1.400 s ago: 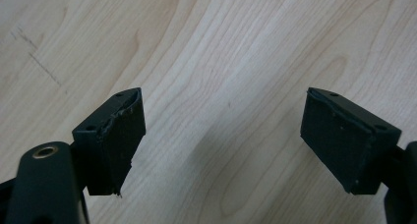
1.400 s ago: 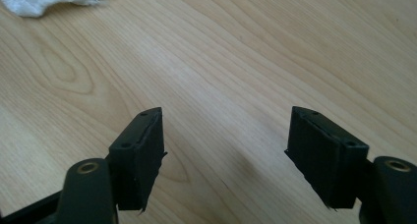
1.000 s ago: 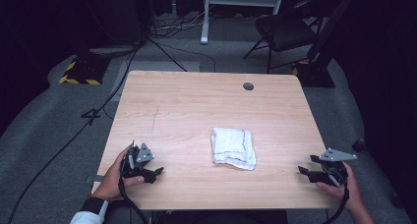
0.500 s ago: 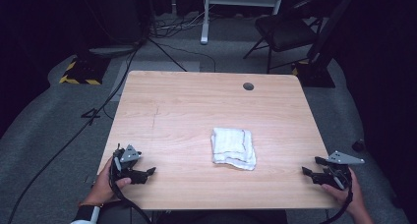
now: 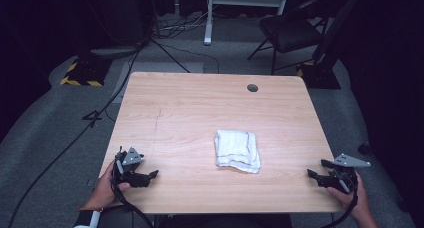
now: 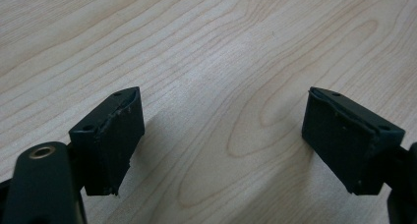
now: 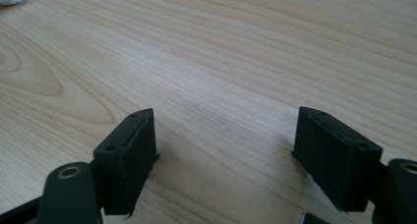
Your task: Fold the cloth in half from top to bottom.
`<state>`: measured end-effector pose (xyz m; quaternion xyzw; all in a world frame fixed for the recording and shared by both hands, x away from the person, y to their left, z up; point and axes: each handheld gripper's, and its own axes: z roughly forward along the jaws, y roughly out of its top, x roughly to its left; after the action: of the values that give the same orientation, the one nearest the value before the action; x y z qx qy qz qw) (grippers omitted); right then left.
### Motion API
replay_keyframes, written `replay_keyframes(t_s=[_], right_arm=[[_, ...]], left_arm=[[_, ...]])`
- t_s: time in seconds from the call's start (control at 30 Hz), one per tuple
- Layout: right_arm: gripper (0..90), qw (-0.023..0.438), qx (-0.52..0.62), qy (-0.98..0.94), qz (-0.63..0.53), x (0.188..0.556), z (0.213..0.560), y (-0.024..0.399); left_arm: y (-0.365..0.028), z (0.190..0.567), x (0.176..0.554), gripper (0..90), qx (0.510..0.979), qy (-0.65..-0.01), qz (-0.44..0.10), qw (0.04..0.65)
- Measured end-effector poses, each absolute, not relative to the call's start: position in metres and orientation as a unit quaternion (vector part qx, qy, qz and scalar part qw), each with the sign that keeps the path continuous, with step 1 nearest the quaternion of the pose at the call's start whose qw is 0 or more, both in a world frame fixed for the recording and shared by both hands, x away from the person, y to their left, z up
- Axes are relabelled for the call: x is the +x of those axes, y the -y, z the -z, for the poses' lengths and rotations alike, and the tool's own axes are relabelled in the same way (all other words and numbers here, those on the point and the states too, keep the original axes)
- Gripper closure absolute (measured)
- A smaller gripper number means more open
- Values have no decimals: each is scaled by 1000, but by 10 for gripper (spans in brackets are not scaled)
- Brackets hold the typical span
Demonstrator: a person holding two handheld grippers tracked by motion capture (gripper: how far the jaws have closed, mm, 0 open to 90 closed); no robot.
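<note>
Dark studio, pale wood table (image 5: 200, 113) with a folded white cloth (image 5: 237, 150) lying a little right of its middle, both grippers parked at the near corners
The cloth looks light, soft and limp, a loosely folded terry piece that will sag and unfold if lifted by one layer, so I judge a pinch through all the layers at a corner or along the thick folded edge, ideally one corner per gripper, to be the safest hold. The left gripper (image 5: 150, 176) and the right gripper (image 5: 315, 170) both stand open with nothing but bare wood between their jaws, each well apart from the cloth. Against the earlier pictures, the left hand has drawn back toward the near left edge, the right gripper's jaws have just been opening with nothing between them, and the cloth has not shifted
</note>
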<state>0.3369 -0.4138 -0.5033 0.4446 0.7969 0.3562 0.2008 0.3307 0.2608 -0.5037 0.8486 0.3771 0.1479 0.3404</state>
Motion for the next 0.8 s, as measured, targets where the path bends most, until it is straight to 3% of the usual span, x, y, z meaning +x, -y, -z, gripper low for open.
replay_keyframes(t_s=[0.8], right_arm=[[242, 204, 450, -794, -355, 338, 503, 414]], left_arm=[[-261, 504, 332, 153, 842, -392, -148, 340]])
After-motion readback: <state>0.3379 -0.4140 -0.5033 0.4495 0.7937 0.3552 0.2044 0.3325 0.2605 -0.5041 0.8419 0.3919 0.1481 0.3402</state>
